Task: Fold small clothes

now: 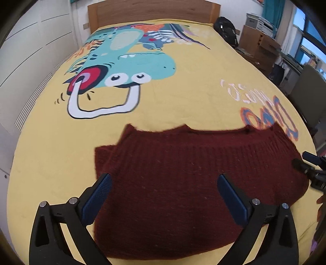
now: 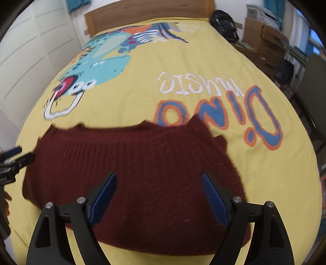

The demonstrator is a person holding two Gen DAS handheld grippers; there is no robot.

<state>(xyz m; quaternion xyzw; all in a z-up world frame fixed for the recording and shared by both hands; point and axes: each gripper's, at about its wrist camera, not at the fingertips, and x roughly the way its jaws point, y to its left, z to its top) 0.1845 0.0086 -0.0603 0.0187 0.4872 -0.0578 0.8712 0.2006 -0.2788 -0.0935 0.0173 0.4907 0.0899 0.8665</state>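
Note:
A dark red knitted sweater (image 1: pixel 183 183) lies folded on the yellow bedspread (image 1: pixel 183 97), its ribbed edge turned toward the far side. My left gripper (image 1: pixel 165 179) hovers over the sweater's left part, open, with nothing between its blue pads. In the right wrist view the same sweater (image 2: pixel 132 173) fills the near middle. My right gripper (image 2: pixel 159 177) is open above its right part and holds nothing. The right gripper's tip (image 1: pixel 309 165) shows at the left view's right edge, the left gripper's tip (image 2: pixel 14 161) at the right view's left edge.
The bedspread carries a teal dinosaur print (image 1: pixel 122 67) and blue-orange lettering (image 2: pixel 218 118). A wooden headboard (image 1: pixel 152 12) closes the far end. A white wall (image 1: pixel 30 61) runs along the left. A black bag (image 1: pixel 226 28), cardboard boxes (image 1: pixel 258 44) and a chair (image 1: pixel 307 87) stand on the right.

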